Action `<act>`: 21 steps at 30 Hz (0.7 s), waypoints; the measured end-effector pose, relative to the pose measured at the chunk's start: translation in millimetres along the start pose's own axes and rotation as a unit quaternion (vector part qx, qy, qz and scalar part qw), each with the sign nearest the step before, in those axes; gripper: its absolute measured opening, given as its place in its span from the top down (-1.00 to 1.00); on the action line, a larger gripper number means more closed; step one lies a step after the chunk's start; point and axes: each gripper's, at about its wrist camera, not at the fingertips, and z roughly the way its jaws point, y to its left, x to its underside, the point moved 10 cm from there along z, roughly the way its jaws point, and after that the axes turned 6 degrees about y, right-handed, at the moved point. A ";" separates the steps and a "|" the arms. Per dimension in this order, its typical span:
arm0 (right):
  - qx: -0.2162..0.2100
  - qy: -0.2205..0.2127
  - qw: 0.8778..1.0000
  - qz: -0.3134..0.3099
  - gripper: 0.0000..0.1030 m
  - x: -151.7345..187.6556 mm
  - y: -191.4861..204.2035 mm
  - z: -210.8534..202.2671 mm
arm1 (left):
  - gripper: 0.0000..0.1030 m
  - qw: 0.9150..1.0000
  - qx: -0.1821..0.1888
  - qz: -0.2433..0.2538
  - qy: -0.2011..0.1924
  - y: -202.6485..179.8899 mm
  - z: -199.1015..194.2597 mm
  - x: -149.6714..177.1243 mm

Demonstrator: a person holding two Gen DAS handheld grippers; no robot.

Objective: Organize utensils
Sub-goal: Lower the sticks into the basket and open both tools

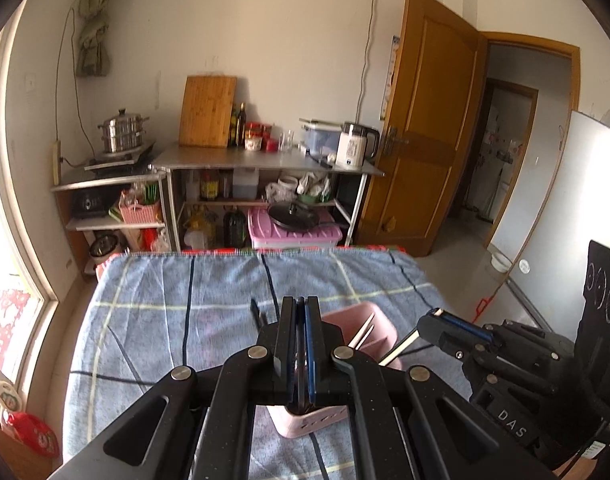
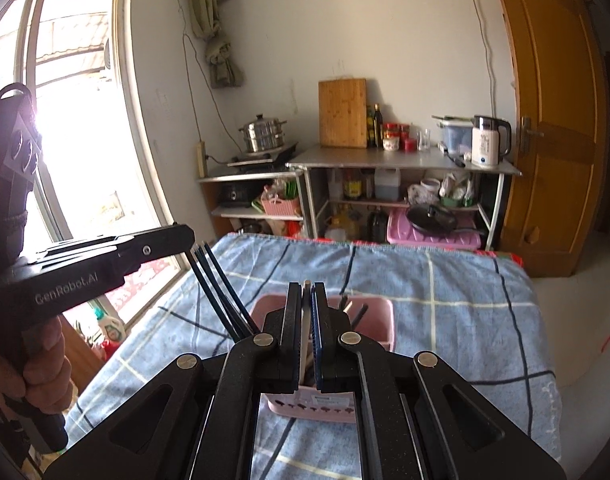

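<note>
A pink utensil holder [image 1: 379,322] [image 2: 375,316] stands on the table's blue checked cloth [image 1: 165,304] [image 2: 457,304], just under both grippers. My left gripper [image 1: 301,300] [image 2: 191,240] is shut on dark chopsticks [image 2: 219,288], which slant down towards the holder's left side. Only a dark tip of them [image 1: 257,310] shows in the left wrist view. My right gripper [image 2: 307,286] [image 1: 437,314] is shut on white chopsticks [image 1: 397,349] [image 2: 306,320] that angle down into the holder. Other dark utensils [image 2: 361,314] stand inside it.
A person's hand [image 2: 45,376] grips the left tool's handle. Beyond the table's far edge stands a metal shelf [image 1: 265,162] with a kettle [image 1: 355,146], a cutting board [image 1: 207,112] and a steamer pot [image 1: 121,130]. A window is on the left and a wooden door [image 1: 425,120] on the right.
</note>
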 end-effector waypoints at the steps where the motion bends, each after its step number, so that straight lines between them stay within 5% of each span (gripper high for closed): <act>1: 0.001 0.006 1.000 0.000 0.91 3.4 -1.1 4.3 | 0.93 1.000 -0.001 0.000 0.001 1.2 3.5 3.7; 21: 0.000 0.056 0.998 0.011 0.90 31.4 -8.5 32.2 | 0.91 0.999 -0.027 -0.004 0.025 14.9 22.4 30.1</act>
